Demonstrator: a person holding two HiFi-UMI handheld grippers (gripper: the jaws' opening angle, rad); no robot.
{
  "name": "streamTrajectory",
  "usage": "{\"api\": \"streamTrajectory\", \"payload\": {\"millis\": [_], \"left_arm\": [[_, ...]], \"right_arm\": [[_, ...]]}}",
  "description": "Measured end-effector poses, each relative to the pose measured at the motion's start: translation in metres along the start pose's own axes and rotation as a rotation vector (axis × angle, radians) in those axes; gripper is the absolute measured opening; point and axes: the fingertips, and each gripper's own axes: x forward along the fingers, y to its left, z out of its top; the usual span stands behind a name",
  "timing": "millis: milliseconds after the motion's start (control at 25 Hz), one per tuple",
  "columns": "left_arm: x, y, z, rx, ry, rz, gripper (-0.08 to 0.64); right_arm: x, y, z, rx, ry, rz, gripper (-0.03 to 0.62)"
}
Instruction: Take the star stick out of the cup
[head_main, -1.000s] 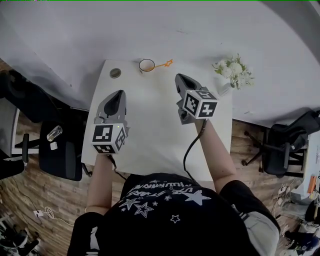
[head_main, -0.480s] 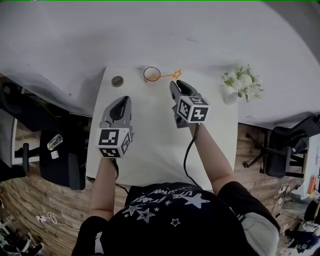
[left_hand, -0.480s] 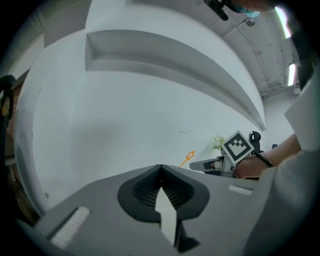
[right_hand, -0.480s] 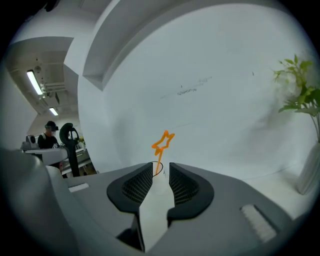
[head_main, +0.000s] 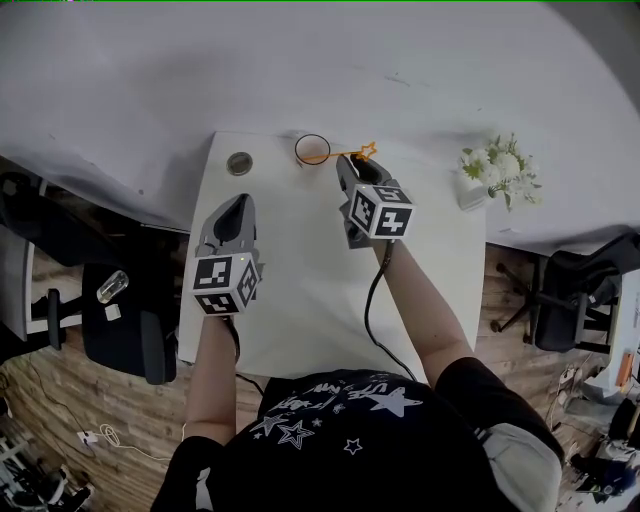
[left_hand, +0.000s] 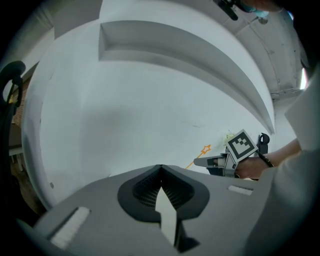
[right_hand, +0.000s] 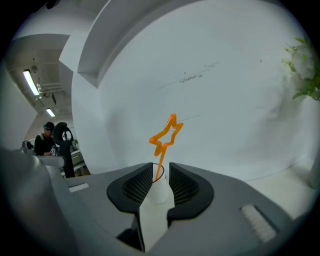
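A clear cup (head_main: 312, 150) stands at the far edge of the white table (head_main: 300, 290). An orange star stick (head_main: 358, 153) leans out of it to the right. In the right gripper view the star (right_hand: 167, 134) rises above the cup (right_hand: 159, 187), which shows in the gap ahead of the fingertips. My right gripper (head_main: 345, 165) is open; its jaws have just been opening and no pad touches anything. It sits just short of the stick. My left gripper (head_main: 235, 207) hovers over the table's left half, jaws shut and empty. The left gripper view shows the star stick (left_hand: 204, 150) and the right gripper (left_hand: 220, 161).
A small round metal disc (head_main: 240, 162) lies at the table's far left corner. White flowers in a vase (head_main: 500, 170) stand at the far right. A white wall runs behind the table. Office chairs (head_main: 120, 320) stand on the wooden floor at both sides.
Both grippers have moved forward over the table toward its far edge. The right one has come up close to the cup and the leaning stick.
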Motion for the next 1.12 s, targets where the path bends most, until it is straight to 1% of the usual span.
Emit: {"api": "streamTrajectory", "payload": {"millis": [80, 400, 760, 1120], "left_arm": [[0.001, 0.003, -0.003, -0.004, 0.006, 0.003, 0.003], [0.004, 0.001, -0.011, -0.012, 0.023, -0.010, 0.003], [-0.001, -0.004, -0.012, -0.015, 0.022, -0.027, 0.003], [-0.022, -0.024, -0.007, 0.002, 0.010, -0.023, 0.003]], "right_arm": [[0.003, -0.001, 0.000, 0.005, 0.001, -0.005, 0.118], [0.009, -0.006, 0.004, 0.036, -0.018, -0.010, 0.041], [-0.003, 0.000, 0.016, 0.035, -0.052, -0.005, 0.032], [-0.039, 0.009, 0.038, 0.045, -0.110, 0.034, 0.032]]}}
